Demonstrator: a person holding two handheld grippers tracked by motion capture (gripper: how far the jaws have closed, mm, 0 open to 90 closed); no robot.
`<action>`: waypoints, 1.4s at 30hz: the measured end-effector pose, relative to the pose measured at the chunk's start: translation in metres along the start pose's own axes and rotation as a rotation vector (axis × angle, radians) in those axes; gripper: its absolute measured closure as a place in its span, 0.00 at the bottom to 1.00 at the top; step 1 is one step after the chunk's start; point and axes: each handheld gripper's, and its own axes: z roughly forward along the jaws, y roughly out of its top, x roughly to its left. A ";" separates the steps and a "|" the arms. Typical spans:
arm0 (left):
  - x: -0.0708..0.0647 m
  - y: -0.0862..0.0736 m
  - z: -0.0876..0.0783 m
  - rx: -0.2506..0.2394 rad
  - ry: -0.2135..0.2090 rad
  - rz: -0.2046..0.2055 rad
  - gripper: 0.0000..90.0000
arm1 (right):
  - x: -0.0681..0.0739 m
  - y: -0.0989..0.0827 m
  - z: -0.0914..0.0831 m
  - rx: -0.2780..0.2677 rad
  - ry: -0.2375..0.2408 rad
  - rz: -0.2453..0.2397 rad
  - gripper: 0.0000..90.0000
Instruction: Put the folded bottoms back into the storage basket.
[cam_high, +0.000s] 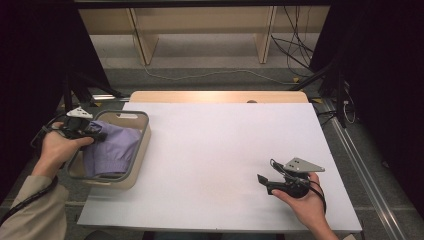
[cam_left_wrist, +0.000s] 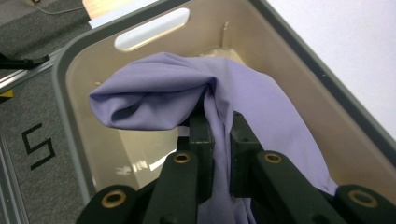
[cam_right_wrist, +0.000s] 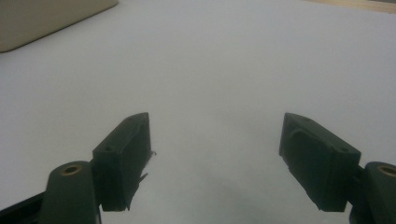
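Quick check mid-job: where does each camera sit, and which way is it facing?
High view: above the person's side, looking forward and down on the white table; both forearms and each hand-held gripper show.
Left gripper view: rides the left hand-held gripper, looking into the beige plastic basket; jaws pinch the lilac cloth.
Right gripper view: rides the right hand-held gripper, low over the table; jaws apart.
All three share the basket.

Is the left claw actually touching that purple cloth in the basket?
Touching. The left gripper view shows the left claw shut on a fold of the purple cloth, pinched between its jaws above the basket.
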 end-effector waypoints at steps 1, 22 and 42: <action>0.001 0.000 0.000 0.003 0.002 -0.004 0.92 | 0.000 0.000 0.000 -0.001 0.000 0.000 0.29; 0.011 0.001 0.005 0.042 0.039 -0.001 0.92 | 0.000 0.000 0.001 0.002 -0.001 0.000 0.29; 0.019 -0.003 0.009 0.075 0.085 -0.007 0.91 | 0.000 0.000 0.001 0.007 0.001 -0.001 0.29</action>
